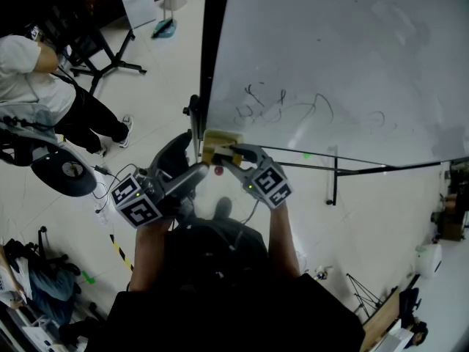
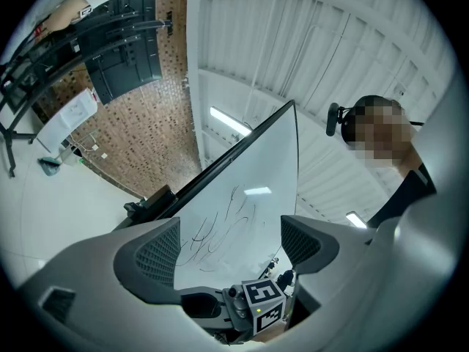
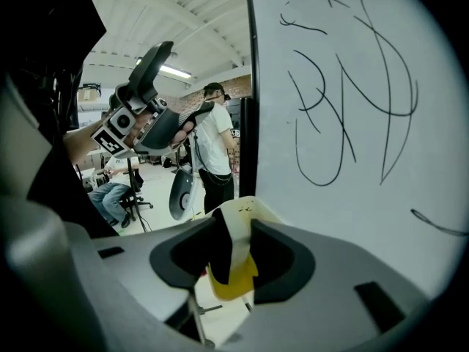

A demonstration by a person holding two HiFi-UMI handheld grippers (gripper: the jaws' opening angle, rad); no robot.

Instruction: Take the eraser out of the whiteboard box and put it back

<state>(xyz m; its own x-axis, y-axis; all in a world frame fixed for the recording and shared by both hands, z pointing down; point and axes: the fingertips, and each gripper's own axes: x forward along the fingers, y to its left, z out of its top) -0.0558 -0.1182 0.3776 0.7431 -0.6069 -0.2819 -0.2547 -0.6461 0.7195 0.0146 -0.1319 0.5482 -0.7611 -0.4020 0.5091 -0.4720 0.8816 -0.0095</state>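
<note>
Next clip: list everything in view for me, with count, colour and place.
whiteboard: one, white with a black frame, fills the head view's right
scribbles: several, black, low on the whiteboard's left part
eraser: one, cream and yellow, at the whiteboard's lower left corner, between the right tool's jaws
bystander: one, white top and dark trousers, far left
seat: one, black, near the bystander
left tool: one, grey, jaws apart, empty
right tool: one, grey, clamped on the eraser

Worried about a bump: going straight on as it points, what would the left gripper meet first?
Likely the whiteboard: its scribbled face fills the gap between the left gripper's open jaws. The right gripper sits lower; depth is unclear.
</note>
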